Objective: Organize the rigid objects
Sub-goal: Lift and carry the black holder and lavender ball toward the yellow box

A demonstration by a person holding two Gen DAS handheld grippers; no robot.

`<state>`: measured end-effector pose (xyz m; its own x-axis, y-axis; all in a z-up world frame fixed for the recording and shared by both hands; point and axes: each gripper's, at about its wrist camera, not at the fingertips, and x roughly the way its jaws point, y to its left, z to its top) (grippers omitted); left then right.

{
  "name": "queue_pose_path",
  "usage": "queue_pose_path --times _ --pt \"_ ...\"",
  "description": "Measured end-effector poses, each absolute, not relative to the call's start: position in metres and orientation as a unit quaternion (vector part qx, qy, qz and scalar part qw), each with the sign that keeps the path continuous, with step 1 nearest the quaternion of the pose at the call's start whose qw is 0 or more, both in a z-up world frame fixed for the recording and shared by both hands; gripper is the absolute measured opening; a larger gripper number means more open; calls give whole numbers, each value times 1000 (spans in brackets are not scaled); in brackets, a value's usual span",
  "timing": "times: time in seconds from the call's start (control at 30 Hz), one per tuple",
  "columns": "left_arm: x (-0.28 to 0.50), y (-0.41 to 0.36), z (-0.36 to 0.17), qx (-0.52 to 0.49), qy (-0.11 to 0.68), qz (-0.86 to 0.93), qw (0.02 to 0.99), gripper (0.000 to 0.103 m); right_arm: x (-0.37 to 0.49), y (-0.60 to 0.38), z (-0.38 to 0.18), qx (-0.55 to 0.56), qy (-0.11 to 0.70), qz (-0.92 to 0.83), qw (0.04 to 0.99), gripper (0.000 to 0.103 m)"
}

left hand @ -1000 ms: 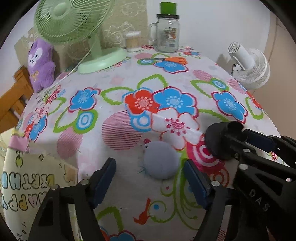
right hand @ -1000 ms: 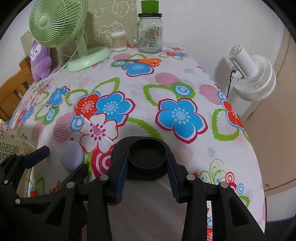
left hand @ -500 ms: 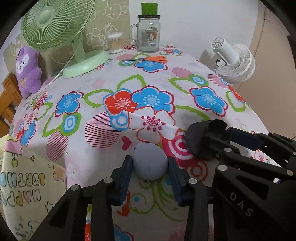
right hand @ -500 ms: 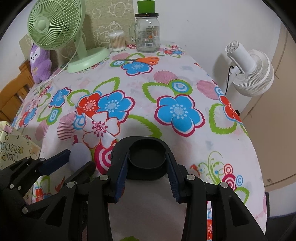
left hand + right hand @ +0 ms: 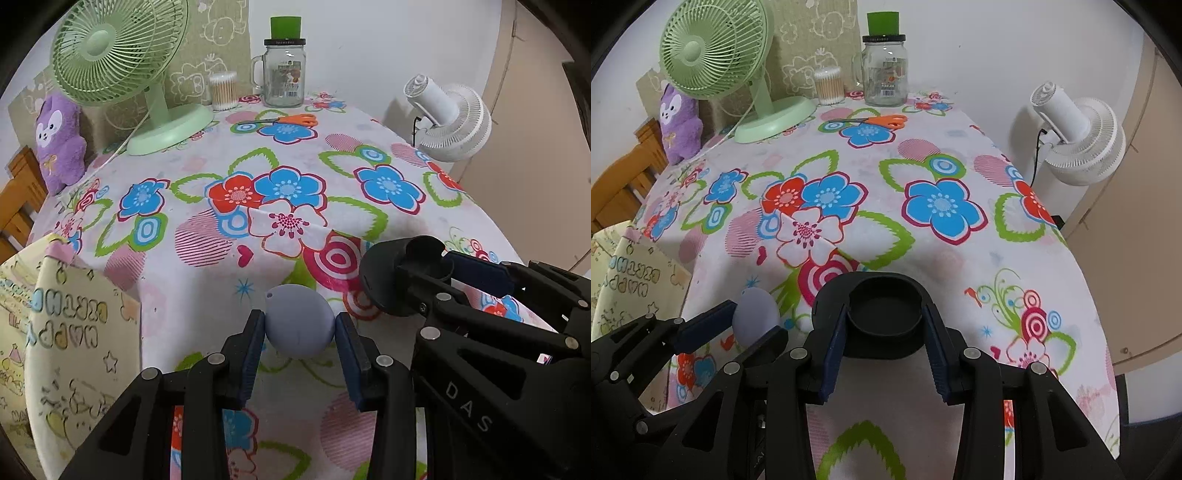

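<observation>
My left gripper (image 5: 300, 328) is shut on a grey-lilac egg-shaped object (image 5: 298, 320), held above the near edge of the flowered tablecloth (image 5: 288, 155). It also shows in the right wrist view (image 5: 755, 312) between the left gripper's pads. My right gripper (image 5: 884, 325) is shut on a black round holder with a cup-like hollow (image 5: 882, 308). In the left wrist view this black holder (image 5: 402, 275) hangs just right of the egg, apart from it.
At the table's far end stand a green desk fan (image 5: 118, 55), a cotton-swab tub (image 5: 222, 90), a glass jar with green lid (image 5: 284, 74) and orange scissors (image 5: 291, 119). A purple plush (image 5: 61, 140) sits far left, a white fan (image 5: 450, 122) right, a printed bag (image 5: 55, 332) near left.
My left gripper closed on the egg-shaped object and lifted it back off the table toward the near edge. The right gripper kept the black holder and drew back a little.
</observation>
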<state>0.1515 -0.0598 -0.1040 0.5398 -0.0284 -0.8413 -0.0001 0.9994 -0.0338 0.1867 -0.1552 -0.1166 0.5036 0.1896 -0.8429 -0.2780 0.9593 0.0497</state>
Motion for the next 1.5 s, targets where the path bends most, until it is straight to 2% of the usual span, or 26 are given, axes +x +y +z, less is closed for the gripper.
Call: queue_pose_path --times 1.5 --pt "63 -69 -64 14 465 -22 885 40 92 -147 -69 -83 458 141 874 44"
